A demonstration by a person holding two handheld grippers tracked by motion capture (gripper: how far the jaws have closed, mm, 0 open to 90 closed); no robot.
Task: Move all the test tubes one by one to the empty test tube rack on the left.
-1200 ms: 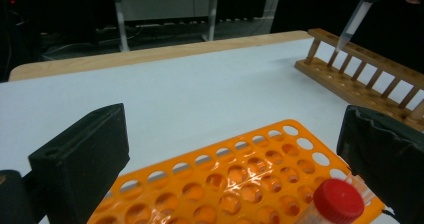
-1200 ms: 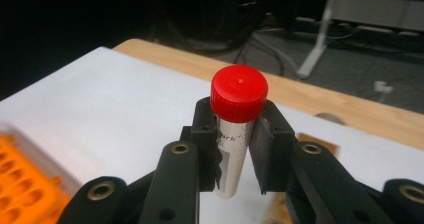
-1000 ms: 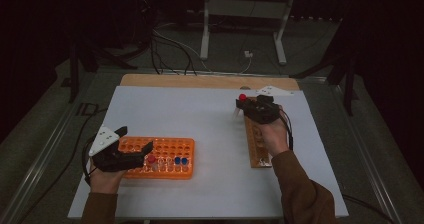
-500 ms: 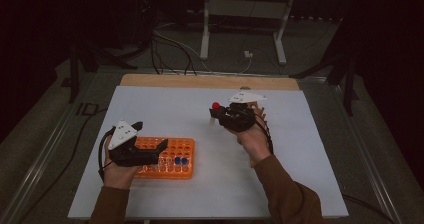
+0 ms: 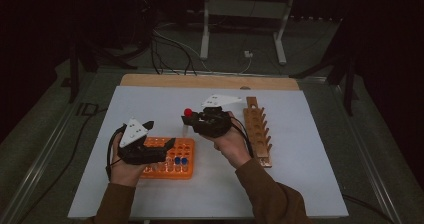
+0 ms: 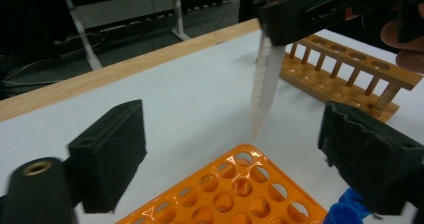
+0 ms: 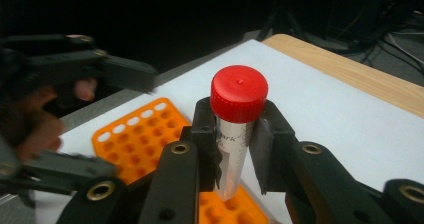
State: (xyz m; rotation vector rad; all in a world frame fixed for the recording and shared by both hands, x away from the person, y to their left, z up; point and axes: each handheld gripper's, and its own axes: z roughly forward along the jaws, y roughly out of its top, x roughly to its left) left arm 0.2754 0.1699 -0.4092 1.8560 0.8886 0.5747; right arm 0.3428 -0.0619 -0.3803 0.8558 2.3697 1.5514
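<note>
A clear tube with a red cap (image 7: 239, 94) stands upright in my right gripper (image 7: 237, 144), which is shut on it just below the cap. In the high view the right gripper (image 5: 190, 118) holds the tube (image 5: 185, 128) above the far edge of the orange rack (image 5: 165, 173). The tube's tip (image 6: 262, 99) hangs a little over the rack's back holes (image 6: 225, 194). My left gripper (image 5: 167, 145) hovers over the rack; its jaws (image 6: 240, 154) have just been closing a little and stand wide, with nothing gripped.
Two blue-capped tubes (image 5: 180, 161) sit in the orange rack's near right holes. A wooden rack (image 5: 257, 131) with open holes lies to the right on the white mat (image 5: 300, 184). A wooden strip (image 5: 210, 81) borders the table's far side.
My right gripper has carried the red-capped tube leftward from over the wooden rack to the orange rack. My left gripper has shifted right over the orange rack.
</note>
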